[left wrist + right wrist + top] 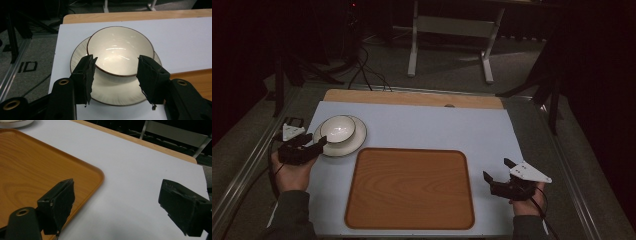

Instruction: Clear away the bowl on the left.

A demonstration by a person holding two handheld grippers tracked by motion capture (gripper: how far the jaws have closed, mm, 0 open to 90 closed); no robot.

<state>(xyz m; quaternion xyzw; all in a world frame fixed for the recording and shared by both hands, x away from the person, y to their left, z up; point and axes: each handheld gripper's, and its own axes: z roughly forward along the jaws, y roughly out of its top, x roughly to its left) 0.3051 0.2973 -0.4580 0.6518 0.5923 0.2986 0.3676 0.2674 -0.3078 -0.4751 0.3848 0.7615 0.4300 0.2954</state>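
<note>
A glossy cream ceramic bowl (120, 50) with a brown rim sits on a ribbed, glazed plate (112, 92), beside a smooth wood-grain tray (409, 187) on a matt pale sheet (437, 127), with rough black pads (86, 75) on the jaws.

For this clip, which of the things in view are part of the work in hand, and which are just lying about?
In the job:
- bowl, standing on the plate, between the open jaws of the left tongs
- plate under the bowl

Lying about:
- wooden tray, nothing on it
- right tongs, open over the white mat beside the tray
- table frame on the floor behind
</note>
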